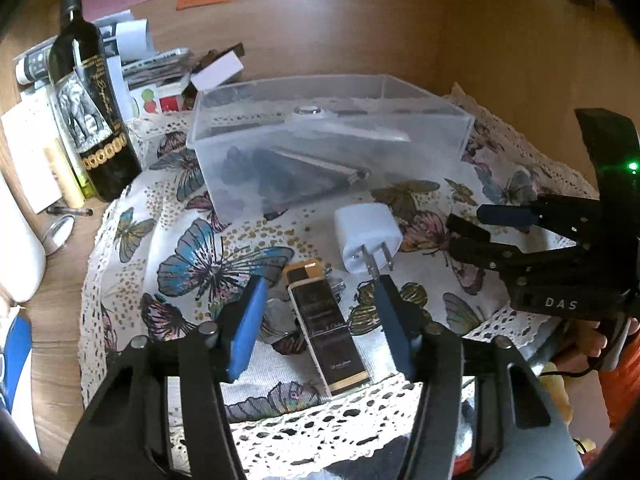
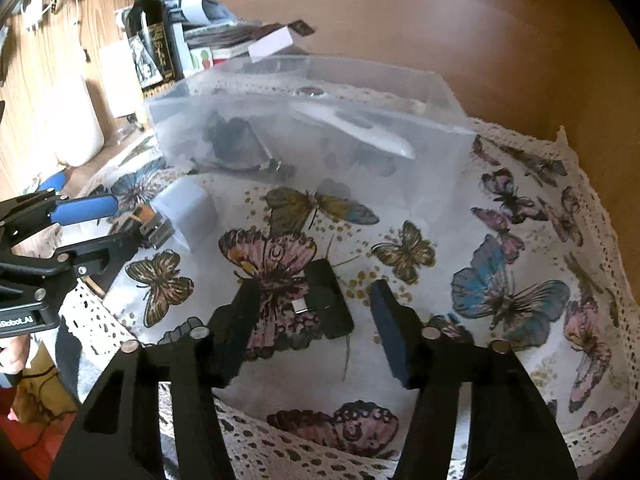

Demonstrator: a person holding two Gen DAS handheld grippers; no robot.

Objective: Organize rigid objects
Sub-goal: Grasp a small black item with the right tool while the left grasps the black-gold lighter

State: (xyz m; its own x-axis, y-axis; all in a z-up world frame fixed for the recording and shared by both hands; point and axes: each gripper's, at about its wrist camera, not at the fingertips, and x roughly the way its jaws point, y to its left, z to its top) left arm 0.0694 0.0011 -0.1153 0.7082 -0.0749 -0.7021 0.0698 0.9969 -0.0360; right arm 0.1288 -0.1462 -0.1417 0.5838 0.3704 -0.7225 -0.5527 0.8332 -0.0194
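Note:
A clear plastic box (image 1: 320,140) stands on the butterfly cloth (image 1: 192,248) and holds dark items and a white remote-like piece (image 1: 360,130). My left gripper (image 1: 320,292) is open, its jaws on either side of a black-and-gold slim box (image 1: 324,324). A white plug adapter (image 1: 366,238) lies just beyond it. My right gripper (image 2: 316,300) is open around a small black USB block (image 2: 326,300) lying on the cloth. The right gripper also shows in the left wrist view (image 1: 484,224), and the left gripper in the right wrist view (image 2: 108,220).
A dark wine bottle (image 1: 88,96) stands left of the box among papers and small boxes (image 1: 160,72). A white container (image 1: 16,240) and a small round mirror (image 1: 60,234) lie at the far left. A brown wall (image 1: 440,20) is behind the box.

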